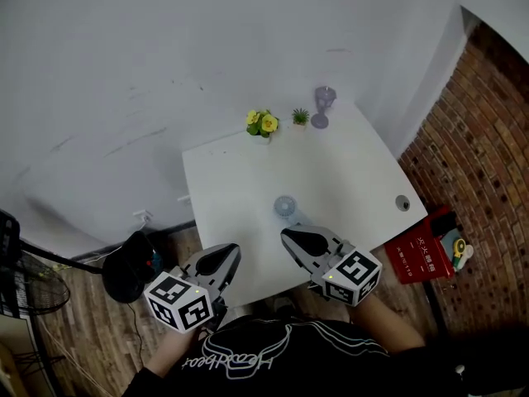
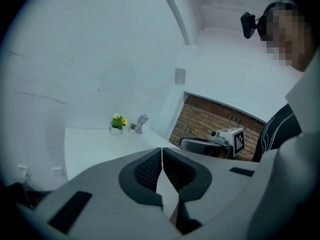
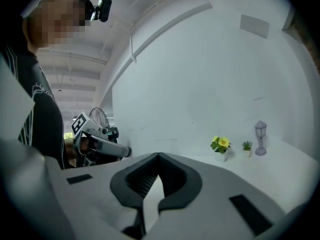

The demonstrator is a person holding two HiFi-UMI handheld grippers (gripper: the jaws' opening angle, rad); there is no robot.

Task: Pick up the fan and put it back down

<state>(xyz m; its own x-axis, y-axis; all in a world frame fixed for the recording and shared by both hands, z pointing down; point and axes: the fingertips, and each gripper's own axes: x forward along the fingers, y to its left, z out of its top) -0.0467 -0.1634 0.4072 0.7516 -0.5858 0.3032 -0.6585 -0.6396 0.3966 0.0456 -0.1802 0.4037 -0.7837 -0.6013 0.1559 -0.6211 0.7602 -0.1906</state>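
A small round pale-blue fan (image 1: 284, 206) stands on the white table (image 1: 347, 180), near its front edge. My right gripper (image 1: 287, 234) hovers just in front of the fan, over the table's edge, pointing at it, with its jaws shut and nothing between them (image 3: 158, 155). My left gripper (image 1: 234, 251) is further left, off the table's front left corner, also shut and empty (image 2: 162, 149). From the left gripper view the right gripper (image 2: 187, 143) shows at the right. Each gripper's own body hides the fan in both gripper views.
At the table's far edge stand a pot of yellow flowers (image 1: 263, 124), a tiny green plant (image 1: 301, 117) and a miniature lamp (image 1: 323, 106). A cable hole (image 1: 402, 203) sits near the right edge. A red box (image 1: 421, 255), a brick wall (image 1: 479, 139) and a floor fan (image 1: 33, 292) surround the table.
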